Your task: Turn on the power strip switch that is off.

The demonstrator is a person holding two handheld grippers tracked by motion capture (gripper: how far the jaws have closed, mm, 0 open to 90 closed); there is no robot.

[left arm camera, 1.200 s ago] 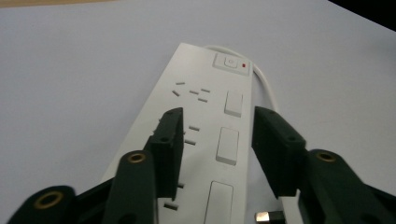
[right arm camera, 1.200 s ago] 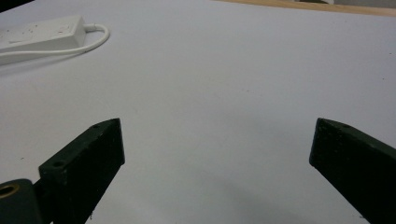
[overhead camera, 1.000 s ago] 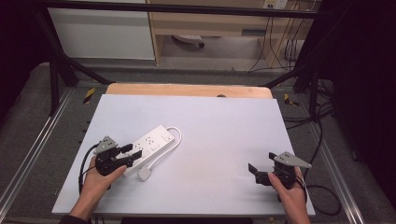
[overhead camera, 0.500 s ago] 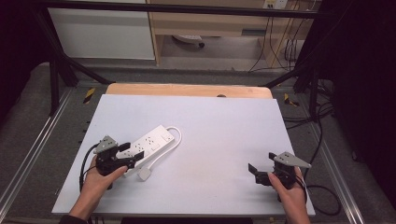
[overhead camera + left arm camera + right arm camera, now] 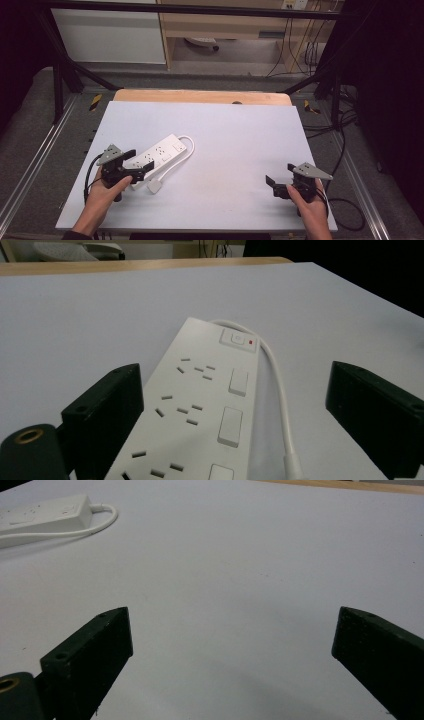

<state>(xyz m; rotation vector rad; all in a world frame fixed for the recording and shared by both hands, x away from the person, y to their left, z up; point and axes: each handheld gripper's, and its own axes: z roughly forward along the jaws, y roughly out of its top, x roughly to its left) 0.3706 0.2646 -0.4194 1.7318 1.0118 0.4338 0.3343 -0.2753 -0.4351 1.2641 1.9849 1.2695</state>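
Overhead, white table (image 5: 230, 135), wooden edge (image 5: 200, 96) behind; grey floor (image 5: 30, 125), dark surroundings.

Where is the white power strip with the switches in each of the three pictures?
High view: the white plastic power strip lies left of centre on the table, by the left gripper.
Left gripper view: it runs up the middle, between the open jaws.
Right gripper view: its end sits in the top left corner.
Shared landmark: its white looping cord.
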